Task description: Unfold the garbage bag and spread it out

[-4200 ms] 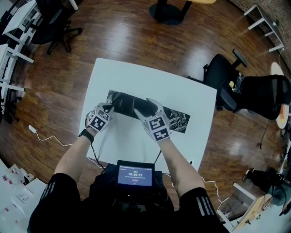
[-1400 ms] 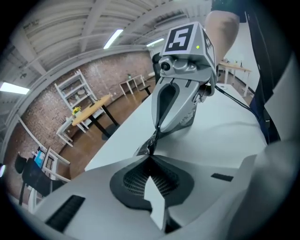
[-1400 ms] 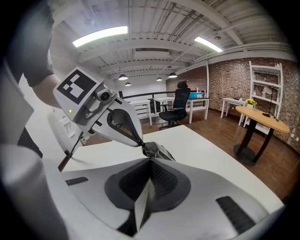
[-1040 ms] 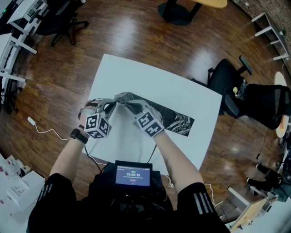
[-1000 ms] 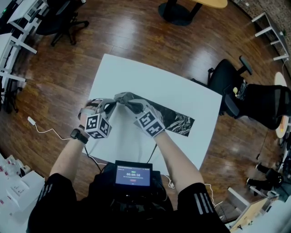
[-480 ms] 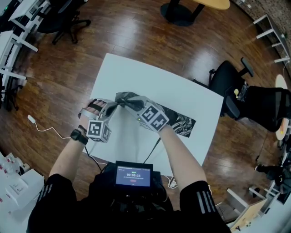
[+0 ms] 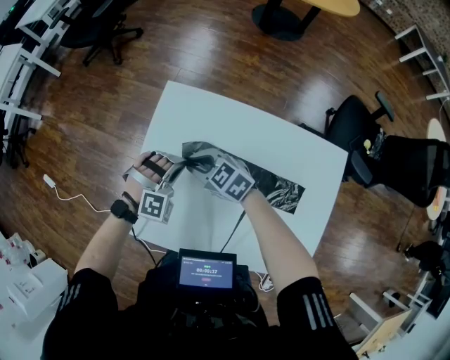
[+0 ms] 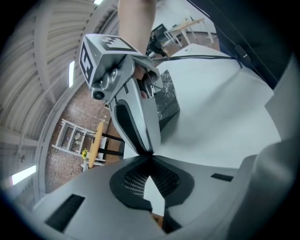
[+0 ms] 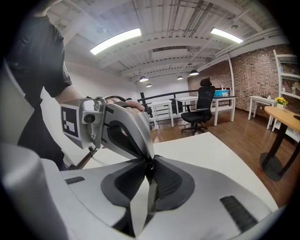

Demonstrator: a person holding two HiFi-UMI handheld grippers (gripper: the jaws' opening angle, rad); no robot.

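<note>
A black garbage bag point(image 7: 271, 184) lies as a long folded strip across the white table point(image 7: 281, 137). Its left end point(image 7: 197, 151) is lifted off the top and bunched between my two grippers. My left gripper point(image 7: 181, 167) is shut, with its tips at that raised end, seemingly pinching a thin edge of film. My right gripper point(image 7: 199, 166) faces it tip to tip and is closed on a dark sliver of bag point(image 9: 149, 180). In the left gripper view the rest of the bag point(image 8: 166, 101) lies behind the right gripper.
A black office chair point(image 7: 355, 130) stands off the table's right edge. A round table base point(image 7: 278, 17) is beyond the far edge. A white cable point(image 7: 70, 204) trails over the wooden floor at the left. A screen point(image 7: 207, 271) sits at my chest.
My left gripper has rolled, so its marker cube now hangs lower. My right gripper has shifted slightly to the right with the bag's end. The bag's left end has risen off the table.
</note>
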